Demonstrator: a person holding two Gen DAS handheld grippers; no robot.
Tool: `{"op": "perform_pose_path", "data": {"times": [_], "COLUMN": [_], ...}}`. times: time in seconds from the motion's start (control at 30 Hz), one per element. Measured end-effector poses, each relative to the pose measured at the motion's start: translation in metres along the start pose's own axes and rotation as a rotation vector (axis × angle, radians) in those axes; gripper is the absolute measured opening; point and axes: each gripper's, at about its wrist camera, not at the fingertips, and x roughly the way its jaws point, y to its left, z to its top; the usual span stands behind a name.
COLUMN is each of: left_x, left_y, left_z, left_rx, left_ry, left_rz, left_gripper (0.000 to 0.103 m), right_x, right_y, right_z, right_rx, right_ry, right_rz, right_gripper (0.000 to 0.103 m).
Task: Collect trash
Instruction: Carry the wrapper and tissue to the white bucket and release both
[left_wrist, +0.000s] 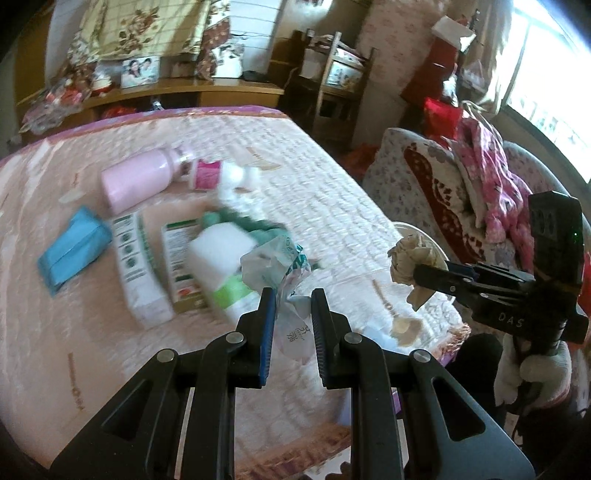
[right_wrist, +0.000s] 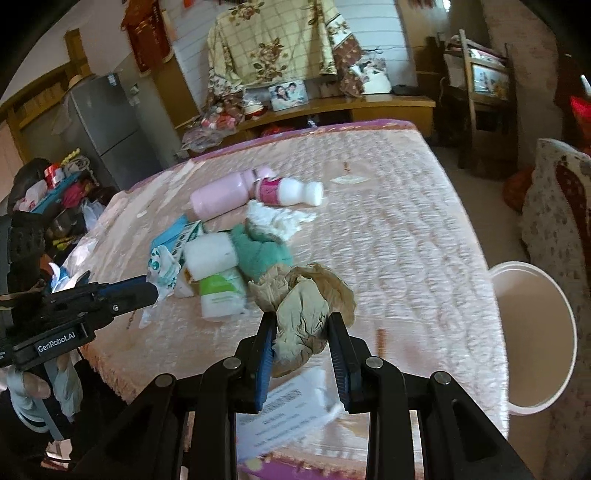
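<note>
Pink quilted bed (right_wrist: 406, 229) fills our view, its right half bare up to the edge where the white bin (right_wrist: 532, 339) stands just beside it. Our left hand-held gripper (left_wrist: 291, 306) clamps a crumpled plastic wrapper (left_wrist: 284, 273) above the near clutter of boxes and bottles. Our right hand-held gripper (right_wrist: 301, 328), held level and raised off the quilt, clamps a beige paper wad (right_wrist: 303, 306).

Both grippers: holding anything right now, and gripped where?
Right gripper pinches the crumpled brown paper wad by its lower end. Left gripper has the crumpled white-green plastic wrapper between its fingers, near its lower end.
</note>
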Motion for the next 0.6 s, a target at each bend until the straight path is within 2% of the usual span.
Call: {"op": "perform_pose_path", "data": {"times": [0.6], "left_x": [0.065], "left_y": [-0.107], "left_z": [0.040], "left_rx": [0.171], "left_ry": [0.048], "left_rz": [-0.090], "left_gripper": [0.017], "right_x": [-0.047], "right_y": [-0.109], "right_z": [-0.016], "right_rx": [0.155], "right_ry": [-0.039], "right_rz": [-0.156], "right_gripper": [0.027]}}
